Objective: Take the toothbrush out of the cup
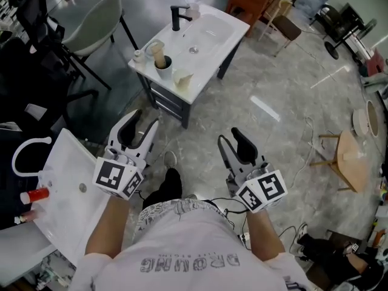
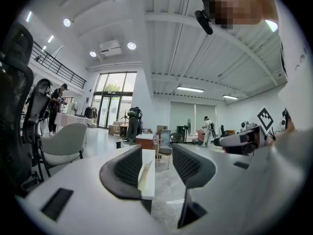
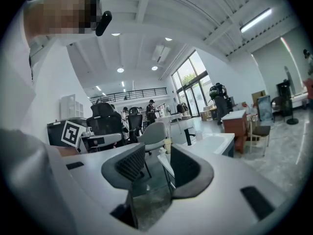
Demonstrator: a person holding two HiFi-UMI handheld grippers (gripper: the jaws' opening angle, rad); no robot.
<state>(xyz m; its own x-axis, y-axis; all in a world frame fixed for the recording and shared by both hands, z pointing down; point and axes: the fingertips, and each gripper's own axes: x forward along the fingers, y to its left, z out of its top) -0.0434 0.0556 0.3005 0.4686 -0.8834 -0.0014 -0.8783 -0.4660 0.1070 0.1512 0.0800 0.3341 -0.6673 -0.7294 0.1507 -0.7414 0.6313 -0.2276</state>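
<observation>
left tool: jaws apart, nothing between them, held near over the floor
right tool: jaws apart, empty, beside the left one
cup: on near-left corner of white sink table, well apart from both tools
toothbrush: standing in the cup
clear glass: just behind the cup
black faucet: far-left edge of basin
</observation>
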